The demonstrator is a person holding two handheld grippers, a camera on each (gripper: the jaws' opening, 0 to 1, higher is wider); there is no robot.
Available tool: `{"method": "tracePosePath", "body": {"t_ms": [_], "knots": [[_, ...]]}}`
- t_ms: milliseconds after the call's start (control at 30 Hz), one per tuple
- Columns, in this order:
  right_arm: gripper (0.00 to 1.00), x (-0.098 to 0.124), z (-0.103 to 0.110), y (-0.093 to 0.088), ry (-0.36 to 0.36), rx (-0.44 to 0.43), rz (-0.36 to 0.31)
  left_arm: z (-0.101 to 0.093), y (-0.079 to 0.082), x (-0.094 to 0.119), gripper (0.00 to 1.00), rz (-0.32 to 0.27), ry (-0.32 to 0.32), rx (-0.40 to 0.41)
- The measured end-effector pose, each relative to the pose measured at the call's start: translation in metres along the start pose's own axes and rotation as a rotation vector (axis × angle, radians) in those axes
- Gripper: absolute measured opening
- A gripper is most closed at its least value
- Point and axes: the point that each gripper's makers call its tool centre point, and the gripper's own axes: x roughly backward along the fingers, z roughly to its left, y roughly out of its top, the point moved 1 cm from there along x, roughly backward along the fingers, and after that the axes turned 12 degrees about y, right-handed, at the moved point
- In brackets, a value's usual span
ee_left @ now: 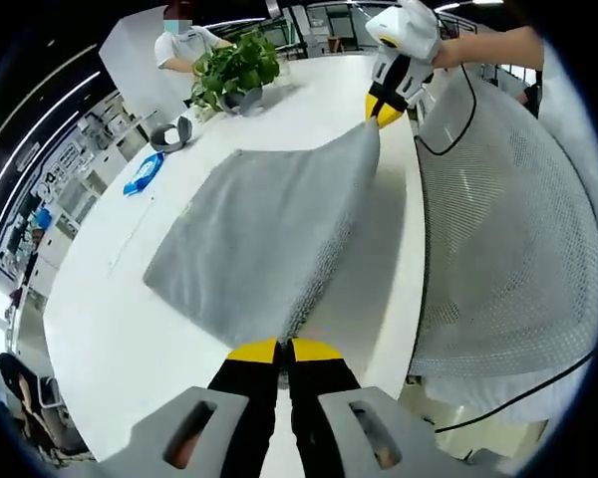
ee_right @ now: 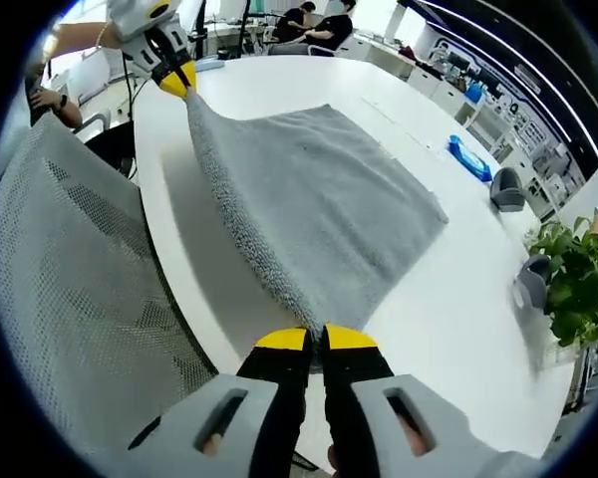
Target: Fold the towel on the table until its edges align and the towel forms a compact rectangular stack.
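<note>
A grey towel (ee_left: 264, 234) lies on the white table (ee_left: 130, 329), its near edge lifted off the surface and stretched taut between both grippers. My left gripper (ee_left: 283, 349) is shut on one corner of the towel at the bottom of the left gripper view. The right gripper (ee_left: 384, 108) pinches the opposite corner at the top of that view. In the right gripper view the towel (ee_right: 319, 209) spreads over the table (ee_right: 458, 299); my right gripper (ee_right: 316, 339) is shut on its near corner, and the left gripper (ee_right: 175, 80) holds the far corner.
A mesh-backed chair (ee_left: 508, 229) stands against the table's edge beside the lifted towel edge, also seen as a mesh chair (ee_right: 70, 299). A potted plant (ee_left: 234, 70), a tape roll (ee_left: 171, 134) and a blue packet (ee_left: 143, 172) sit further along the table. People sit beyond.
</note>
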Motion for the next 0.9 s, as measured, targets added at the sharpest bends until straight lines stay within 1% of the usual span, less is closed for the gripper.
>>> {"method": "tracePosePath", "body": {"t_ms": [267,467,633,767,867,900], "knots": [[0.02,0.015,0.002,0.005,-0.011,0.03,0.004,0.001,0.006,0.009,0.02,-0.003,-0.006,-0.01],[0.02,0.028,0.002,0.009,-0.014,0.025,-0.007,0.0,0.012,0.019,0.02,-0.006,-0.009,-0.016],[0.02,0.037,0.002,0.015,-0.008,0.025,-0.016,-0.002,0.013,0.028,0.02,-0.003,-0.02,-0.013],[0.02,0.04,-0.002,0.02,-0.011,0.031,-0.022,0.004,0.016,0.031,0.02,-0.012,-0.013,-0.012],[0.02,0.036,-0.014,0.024,-0.015,0.023,-0.027,0.018,0.02,0.024,0.02,-0.027,0.0,0.023],[0.02,0.035,-0.016,0.026,-0.015,0.022,-0.028,0.02,0.02,0.022,0.02,-0.024,0.0,0.028]]}}
